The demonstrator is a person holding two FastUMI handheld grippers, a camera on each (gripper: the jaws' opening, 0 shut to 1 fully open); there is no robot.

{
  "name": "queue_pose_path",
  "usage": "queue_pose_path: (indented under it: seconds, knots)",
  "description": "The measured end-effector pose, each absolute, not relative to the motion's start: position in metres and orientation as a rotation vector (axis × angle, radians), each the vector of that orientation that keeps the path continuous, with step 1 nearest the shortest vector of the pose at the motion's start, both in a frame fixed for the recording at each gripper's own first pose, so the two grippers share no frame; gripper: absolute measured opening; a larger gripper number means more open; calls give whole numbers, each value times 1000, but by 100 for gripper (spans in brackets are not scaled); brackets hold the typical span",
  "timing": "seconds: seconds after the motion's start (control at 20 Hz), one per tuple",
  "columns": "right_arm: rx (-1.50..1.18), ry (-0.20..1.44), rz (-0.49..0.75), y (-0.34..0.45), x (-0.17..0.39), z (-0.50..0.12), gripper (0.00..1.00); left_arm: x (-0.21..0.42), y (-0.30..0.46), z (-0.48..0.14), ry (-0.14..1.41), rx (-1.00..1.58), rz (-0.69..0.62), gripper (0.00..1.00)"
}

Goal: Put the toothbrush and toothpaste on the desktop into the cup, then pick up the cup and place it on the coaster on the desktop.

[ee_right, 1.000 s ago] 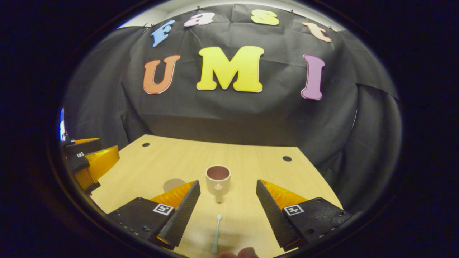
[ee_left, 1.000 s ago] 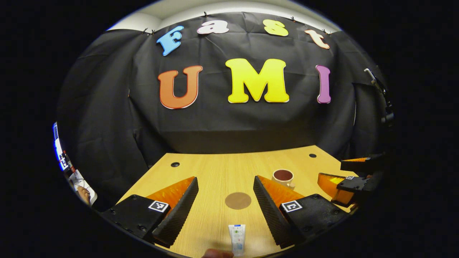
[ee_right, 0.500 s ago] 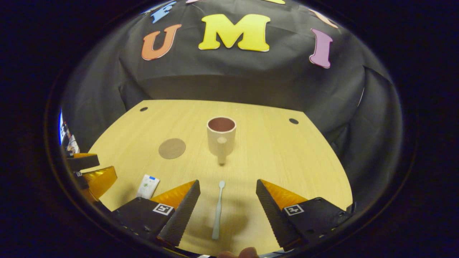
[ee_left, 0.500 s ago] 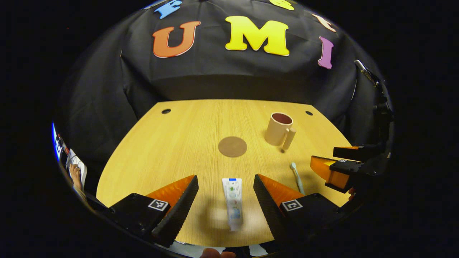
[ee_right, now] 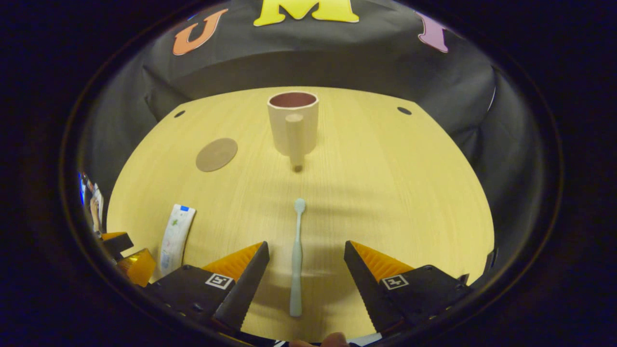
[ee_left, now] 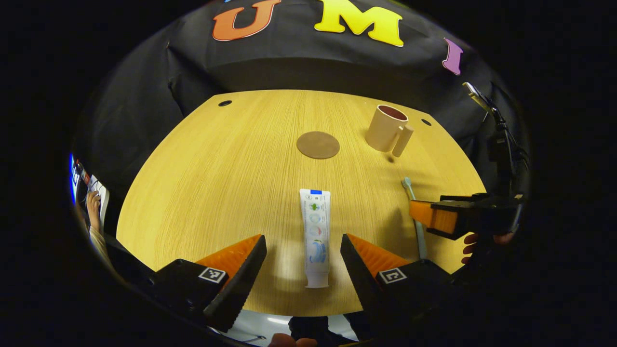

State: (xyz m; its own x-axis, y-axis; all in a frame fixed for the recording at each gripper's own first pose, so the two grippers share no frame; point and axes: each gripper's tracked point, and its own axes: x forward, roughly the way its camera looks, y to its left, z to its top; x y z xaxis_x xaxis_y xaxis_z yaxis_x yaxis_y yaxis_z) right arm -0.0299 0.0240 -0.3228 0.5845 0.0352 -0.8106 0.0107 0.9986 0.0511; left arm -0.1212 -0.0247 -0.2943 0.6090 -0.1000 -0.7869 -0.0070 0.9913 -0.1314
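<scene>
The left tongs [ee_left: 302, 262] hang over the near edge of the bench [ee_left: 217, 168] with their two fingers spread wide apart, holding nothing. The toothpaste tube [ee_left: 315, 236] lies flat between those fingers, touched by neither; its cap end is nearest the bench edge and its crimped end points toward the coaster [ee_left: 317, 144]. Bare wood runs on both sides of the tube.

In the right gripper view the right tongs [ee_right: 303, 270] are likewise spread wide and empty above the near edge. The toothbrush [ee_right: 296, 258] lies flat between their fingers with a gap on each side, handle toward the edge, head pointing away toward the cup [ee_right: 293, 123]. In the left gripper view the right tongs [ee_left: 434, 219] sit just right of the toothpaste tube, covering part of the toothbrush [ee_left: 413, 207], with a hand's fingertips [ee_left: 470, 243] below them.

Beyond the tube's far end lies an open stretch of bench, then the round brown coaster, flat and bare. To the right of the coaster, a little apart from it, the cup [ee_left: 385, 127] stands upright with its mouth open and its handle turned toward the near edge. Past the coaster the bench runs on to its far edge, with a small dark hole [ee_left: 224, 103] near the far left corner and another [ee_left: 426, 122] just right of the cup.
</scene>
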Motion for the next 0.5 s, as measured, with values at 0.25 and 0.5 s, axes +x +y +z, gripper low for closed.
queue_pose_path:
  seconds: [0.25,0.5]
  knots:
    - [56,983,17,33,-15,-338,89,-125,-24,-303,935,-135,-47,99]
    - [89,1000,65,46,-9,-339,55,-124,-26,-308,943,-141,-51,99]
